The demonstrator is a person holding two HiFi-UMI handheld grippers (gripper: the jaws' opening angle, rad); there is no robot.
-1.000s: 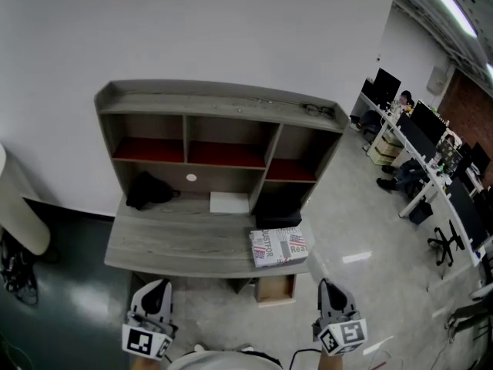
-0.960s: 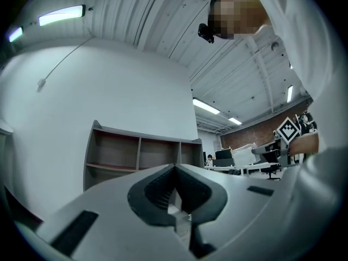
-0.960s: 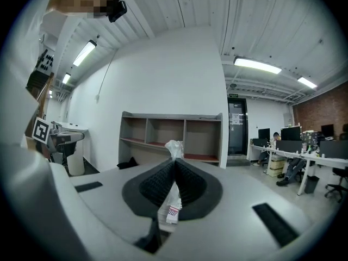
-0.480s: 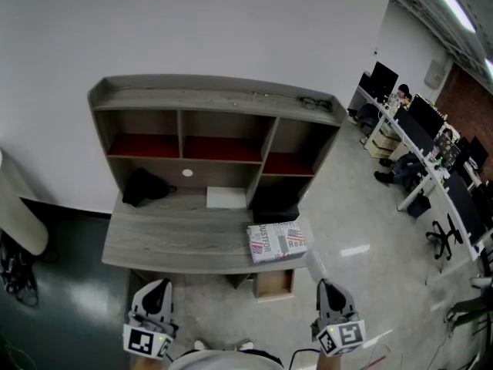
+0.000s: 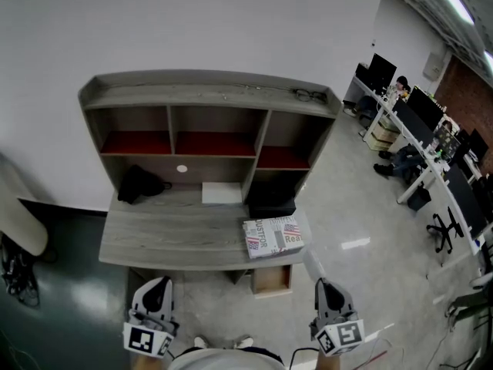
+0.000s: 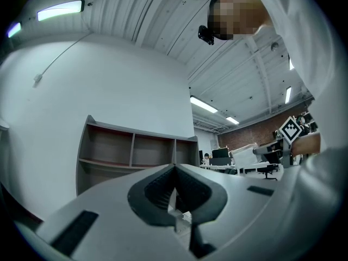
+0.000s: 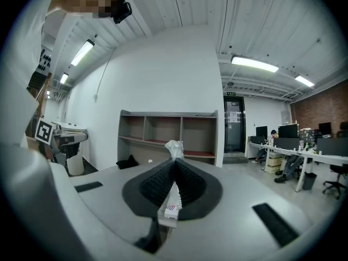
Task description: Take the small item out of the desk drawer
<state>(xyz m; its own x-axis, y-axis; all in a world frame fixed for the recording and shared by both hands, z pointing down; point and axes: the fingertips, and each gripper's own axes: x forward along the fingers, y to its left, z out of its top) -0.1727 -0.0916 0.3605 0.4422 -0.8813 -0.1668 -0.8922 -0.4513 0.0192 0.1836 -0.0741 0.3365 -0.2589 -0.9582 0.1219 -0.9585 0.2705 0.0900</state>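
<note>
Right gripper (image 7: 175, 170) pinches a slim white printed packet (image 7: 172, 204) with crinkled clear wrap; left gripper (image 6: 175, 170) pressed together; both clear of the desk (image 5: 185, 241) edge

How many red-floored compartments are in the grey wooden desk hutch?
3, in the grey wooden hutch's upper row: left compartment, middle compartment, and right compartment, whose red floor sits slightly lower. None seems hidden.

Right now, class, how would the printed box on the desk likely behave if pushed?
The printed box looks squat and flat-bottomed, so it would probably slide, not roll or tip. It sits at the front right corner of the desk, so a sideways push could send it off the edge.
</note>
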